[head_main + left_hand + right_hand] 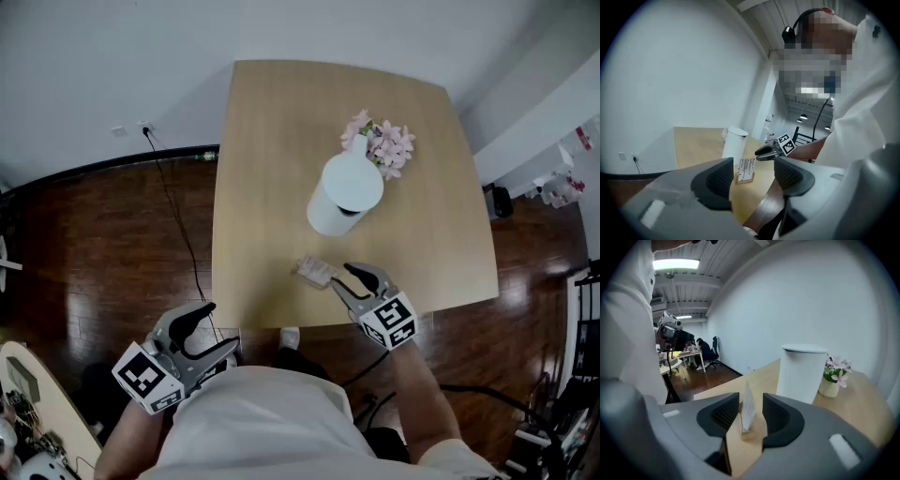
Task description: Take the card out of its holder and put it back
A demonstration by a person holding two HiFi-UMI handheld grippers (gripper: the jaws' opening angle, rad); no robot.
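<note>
A white card (748, 408) stands upright in a small wooden holder (746, 432) near the front edge of the light wooden table (281, 141). In the head view the card and holder (316, 271) lie just ahead of my right gripper (341, 277), whose jaws stand open and point at them without touching. In the right gripper view the card shows in the gap of that gripper (751, 417). My left gripper (220, 326) hangs open and empty over the floor, left of the table's front corner. From the left gripper (752, 180) the card (746, 168) appears farther off.
A tall white cylinder (345, 192) stands behind the holder, with a small vase of pink flowers (380, 142) beyond it. A black cable (173, 206) runs across the dark wooden floor at the left. Desks and chairs stand in the room's background.
</note>
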